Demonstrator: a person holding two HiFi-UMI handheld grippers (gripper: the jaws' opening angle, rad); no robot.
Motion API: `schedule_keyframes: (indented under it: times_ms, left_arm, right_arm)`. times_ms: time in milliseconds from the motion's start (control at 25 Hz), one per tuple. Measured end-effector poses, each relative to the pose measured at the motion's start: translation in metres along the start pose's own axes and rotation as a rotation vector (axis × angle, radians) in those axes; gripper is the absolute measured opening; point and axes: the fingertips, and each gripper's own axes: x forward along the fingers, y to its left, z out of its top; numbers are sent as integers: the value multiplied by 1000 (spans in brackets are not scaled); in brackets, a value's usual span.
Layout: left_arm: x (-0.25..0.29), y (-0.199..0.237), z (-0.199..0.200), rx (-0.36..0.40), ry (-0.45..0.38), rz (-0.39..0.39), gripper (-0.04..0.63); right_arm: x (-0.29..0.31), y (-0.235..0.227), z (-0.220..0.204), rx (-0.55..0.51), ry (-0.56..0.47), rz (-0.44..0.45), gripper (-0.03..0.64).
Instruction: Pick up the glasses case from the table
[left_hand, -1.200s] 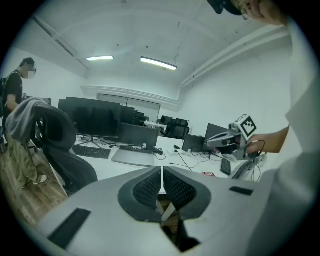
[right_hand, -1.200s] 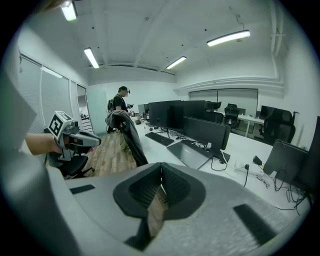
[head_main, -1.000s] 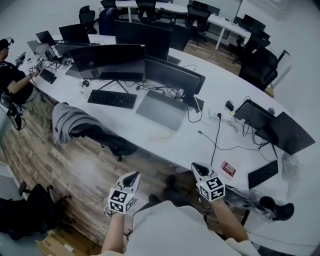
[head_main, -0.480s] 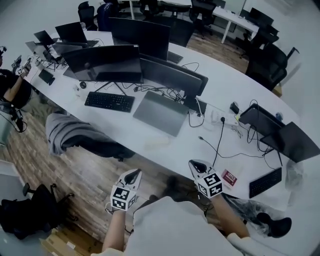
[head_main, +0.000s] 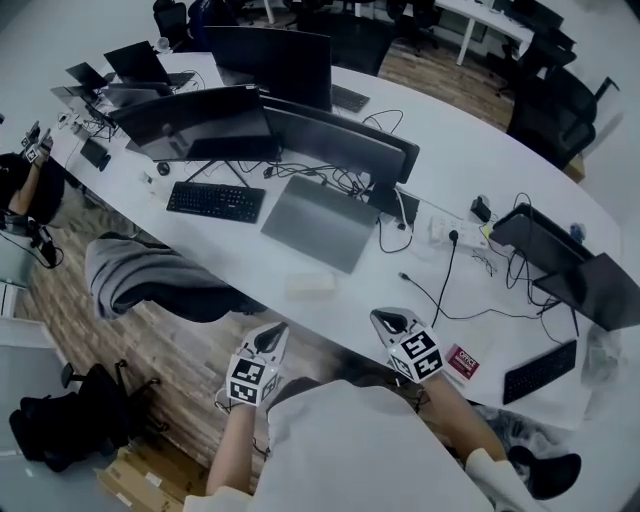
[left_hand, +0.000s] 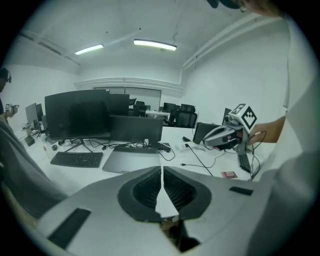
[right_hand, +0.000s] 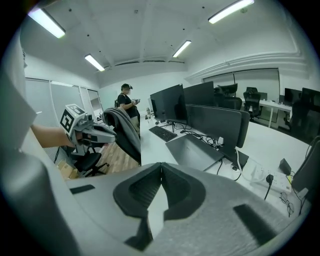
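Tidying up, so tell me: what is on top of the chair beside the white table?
A grey jacket lies over the chair, covering most of it; only a dark edge shows. Anything beneath the jacket cannot be seen.

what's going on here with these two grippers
A person holds a gripper in each hand near the edge of a long white desk. The left gripper and right gripper are both shut and empty. What looks like the glasses case lies untouched on the desk by the closed laptop.
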Motion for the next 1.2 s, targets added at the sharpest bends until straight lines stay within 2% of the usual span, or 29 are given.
schedule_keyframes:
  times_ms: [520, 840, 1080, 1160, 1200]
  left_arm:
    - [79, -15, 0, 86, 142, -117, 12]
    - [130, 4, -26, 155, 249, -215, 12]
    - [168, 27, -53, 264, 330, -268, 14]
    - [177, 33, -64, 290, 364, -292, 49]
    - [181, 37, -69, 305, 380, -304, 98]
  right_arm:
    - [13, -35, -18, 90, 23, 13, 2]
    - [30, -48, -28, 225, 29, -57, 2]
    - [44, -50, -28, 309, 31, -125, 2]
    - [50, -50, -31, 324, 41, -145, 2]
    - [53, -50, -32, 330, 47, -152, 2]
